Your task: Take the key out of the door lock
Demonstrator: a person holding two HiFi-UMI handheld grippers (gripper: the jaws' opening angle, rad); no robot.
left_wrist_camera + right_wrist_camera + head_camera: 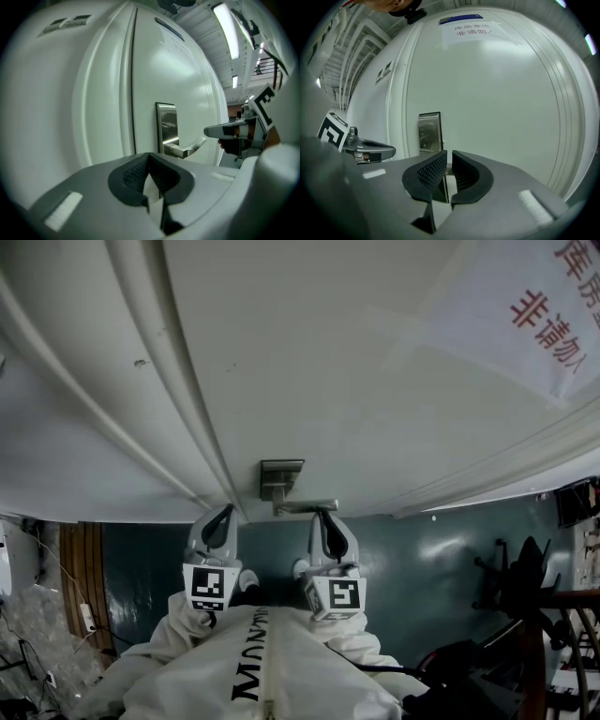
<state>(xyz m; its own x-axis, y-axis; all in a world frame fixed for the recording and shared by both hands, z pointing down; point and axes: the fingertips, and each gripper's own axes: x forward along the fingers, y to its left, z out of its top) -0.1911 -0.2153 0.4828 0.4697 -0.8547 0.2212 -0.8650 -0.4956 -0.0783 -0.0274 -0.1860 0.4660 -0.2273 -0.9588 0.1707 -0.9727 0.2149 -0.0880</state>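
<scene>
A white door [356, 381] carries a steel lock plate [281, 474] with a lever handle [305, 507] under it. No key shows in any view. My left gripper [223, 515] is just left of the lever, a little short of the door, jaws shut and empty. My right gripper [325, 515] is just right of the lever, its jaws parted by a narrow slit with nothing between them. In the left gripper view, the plate [166, 124] and lever [187, 148] lie ahead of my left gripper [149, 159]. In the right gripper view, the plate [430, 131] stands beyond my right gripper [449, 157].
A paper notice [553, 306] with red characters is stuck to the door at upper right. A dark teal floor [422, 559] lies below. Chairs and clutter [525, 587] stand at the right, a wooden panel [80, 559] at the left. The door frame mouldings [178, 381] run left of the lock.
</scene>
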